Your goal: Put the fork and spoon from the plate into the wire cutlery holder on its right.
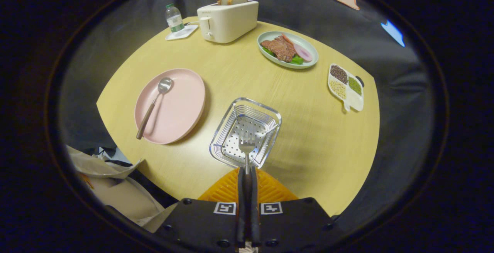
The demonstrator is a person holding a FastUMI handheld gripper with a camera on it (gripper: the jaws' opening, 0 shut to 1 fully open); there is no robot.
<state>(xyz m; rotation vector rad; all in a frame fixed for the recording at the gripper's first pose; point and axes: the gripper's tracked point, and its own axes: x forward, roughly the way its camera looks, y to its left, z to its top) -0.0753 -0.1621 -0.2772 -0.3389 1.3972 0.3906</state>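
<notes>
Gripper (pixel 247 170) jaws pinched tight on one fork (pixel 247 147), tines above one wire cutlery holder (pixel 246 132), one spoon (pixel 154 104) lying on one pink plate (pixel 181 106) left of holder

We take the white toaster (pixel 227 21), with bread in its slots, as our landmark on the yellow table (pixel 308 129). Just left of it stands a small water bottle (pixel 174 17) on a coaster. To its right lies a green plate of meat (pixel 287 49); further right, a divided tray of beans (pixel 345 86).
</notes>
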